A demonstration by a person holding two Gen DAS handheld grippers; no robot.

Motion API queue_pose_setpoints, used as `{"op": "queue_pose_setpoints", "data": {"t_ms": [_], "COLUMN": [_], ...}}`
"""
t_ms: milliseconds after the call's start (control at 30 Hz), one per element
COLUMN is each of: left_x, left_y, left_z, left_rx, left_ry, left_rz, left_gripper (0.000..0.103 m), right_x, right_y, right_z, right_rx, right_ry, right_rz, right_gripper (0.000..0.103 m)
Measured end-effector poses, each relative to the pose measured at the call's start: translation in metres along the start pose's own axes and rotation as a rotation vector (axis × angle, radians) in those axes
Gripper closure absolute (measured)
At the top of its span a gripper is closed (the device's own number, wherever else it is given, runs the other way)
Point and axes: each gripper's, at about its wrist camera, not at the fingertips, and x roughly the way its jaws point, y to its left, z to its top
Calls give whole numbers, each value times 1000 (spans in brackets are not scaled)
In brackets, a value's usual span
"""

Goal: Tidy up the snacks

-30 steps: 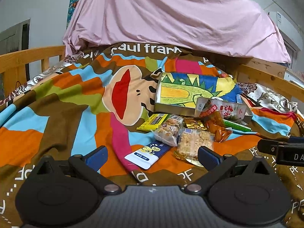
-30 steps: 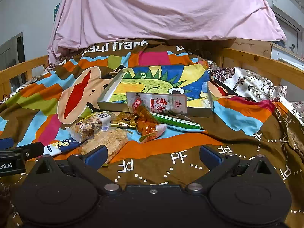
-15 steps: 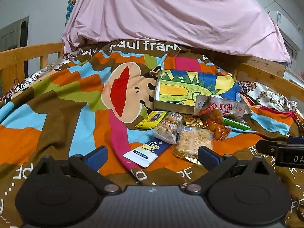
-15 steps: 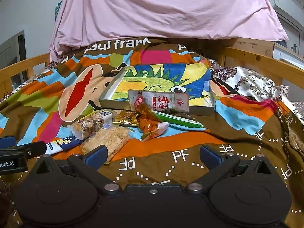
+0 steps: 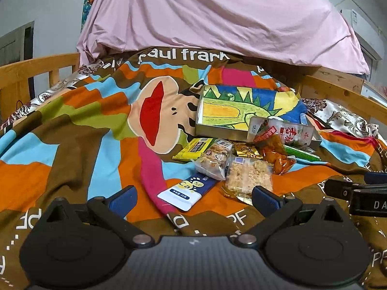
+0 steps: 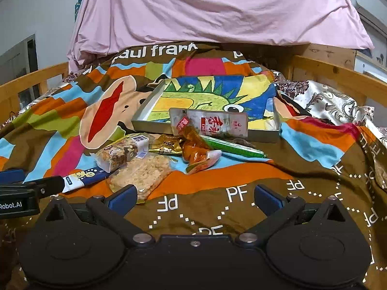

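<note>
Several snack packs lie in a heap on a colourful blanket, in front of a shallow box [image 5: 217,130] [image 6: 150,107] lined with a dinosaur drawing. The heap holds a blue and white tube pack [image 5: 187,191] [image 6: 82,178], a crumbly rice cake pack [image 5: 249,176] [image 6: 142,171], a nut bar pack [image 5: 214,158] [image 6: 118,153], a yellow pack [image 5: 193,148], an orange pack [image 5: 275,153] [image 6: 194,151], a green stick [image 6: 232,147] and a white pouch with red print [image 5: 283,131] [image 6: 212,124] leaning on the box. My left gripper [image 5: 192,199] and right gripper [image 6: 194,198] both stand open and empty, low over the blanket, short of the heap.
The blanket [image 5: 72,133] covers a bed with wooden rails [image 5: 36,70] [image 6: 338,72] on both sides. A pink sheet [image 5: 217,17] hangs behind the box. A floral cloth [image 6: 324,104] lies at the right.
Both views have crept slightly toward the snacks and risen a little. Both grippers stay open and no snack has moved.
</note>
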Motion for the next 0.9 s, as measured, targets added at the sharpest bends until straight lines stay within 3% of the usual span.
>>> {"op": "queue_pose_setpoints", "data": {"t_ms": [767,900], "left_x": [6,11], "left_y": [7,7], "left_z": [11,16], "left_rx": [-8,28], "left_ry": [27,37], "left_rz": [-12,-1], "left_gripper": [0,0], "right_x": [18,25], "right_y": [7,5], "right_z": [24,26], "right_rx": [-77,-80], "right_ry": [-21,-24], "right_rz": [61,82], "right_gripper": [1,1]}}
